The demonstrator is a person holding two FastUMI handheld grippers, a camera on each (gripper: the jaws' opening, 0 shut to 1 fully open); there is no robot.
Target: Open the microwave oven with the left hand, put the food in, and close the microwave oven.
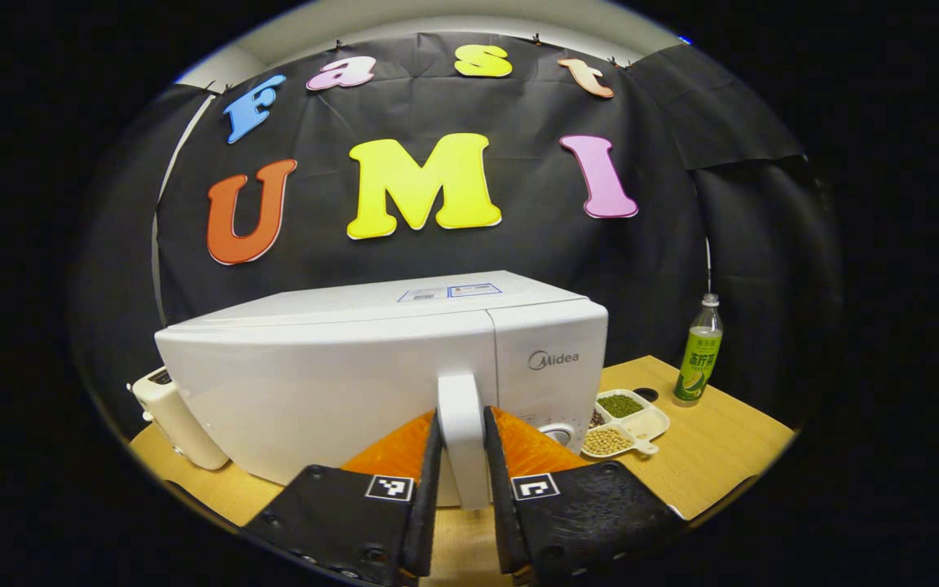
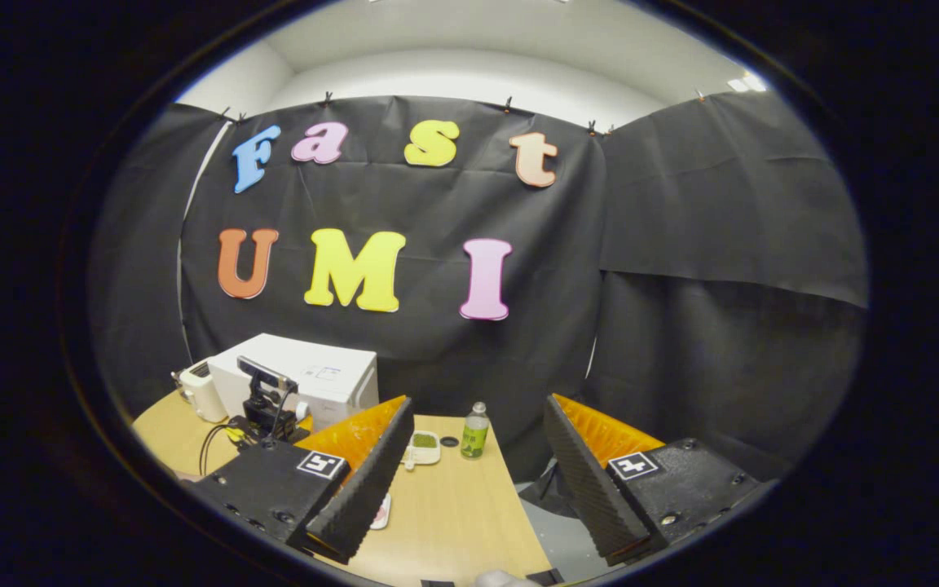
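The white microwave (image 1: 339, 367) stands on the wooden table (image 1: 722, 448), and its door looks closed. My left gripper (image 1: 463, 422) is shut on the door's upright white handle (image 1: 463, 408), one finger on each side. A divided white dish of beans and grains (image 1: 628, 420) lies by the microwave's right corner. In the right gripper view, my right gripper (image 2: 478, 412) hangs open and holds nothing, above the table's near end. Farther off, the left gripper (image 2: 266, 403) sits at the microwave (image 2: 315, 371) front. The dish (image 2: 423, 445) lies beyond my fingers.
A green drink bottle (image 1: 699, 350) stands at the table's far right corner, near the dish; it is also in the right gripper view (image 2: 475, 430). A small white appliance (image 1: 176, 420) sits left of the microwave. The table edge (image 2: 518, 505) drops to grey floor on the right.
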